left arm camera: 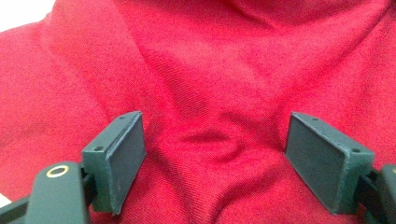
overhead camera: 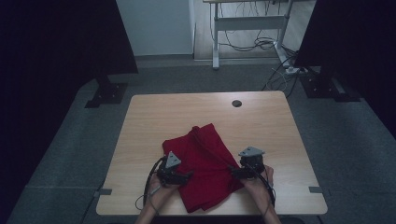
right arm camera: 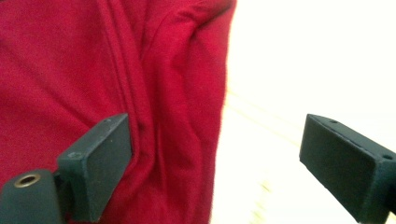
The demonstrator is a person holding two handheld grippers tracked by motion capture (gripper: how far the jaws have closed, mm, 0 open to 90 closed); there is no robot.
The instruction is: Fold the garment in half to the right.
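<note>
**Red cloth half folded, both tools spread and nothing pinched yet**

Looks like a folding job on a red cloth, sitting in the lower middle of the high view, on the near half of the light wood table. Already bunched and doubled over itself, with a ridge running from its upper tip down toward the lower right. Bottom corner reaching almost to the near table edge. Not flat, not a neat rectangle, so probably somewhere in the middle: at least one fold in, more tidying left.

Left tool at the cloth's left edge, lower left of centre. Up close in the left gripper view, jaws spread wide with rumpled red fabric right across the gap and behind it, a small pucker between the pads but no squeeze on it.

Right tool at the cloth's right edge. In the right gripper view, jaws also spread wide, one pad over the cloth's seamed edge, the other out over bare table. Edge between the pads, not pinched.

Still to do, at a guess: close on both side edges, lift, lay over, smooth out.
</note>
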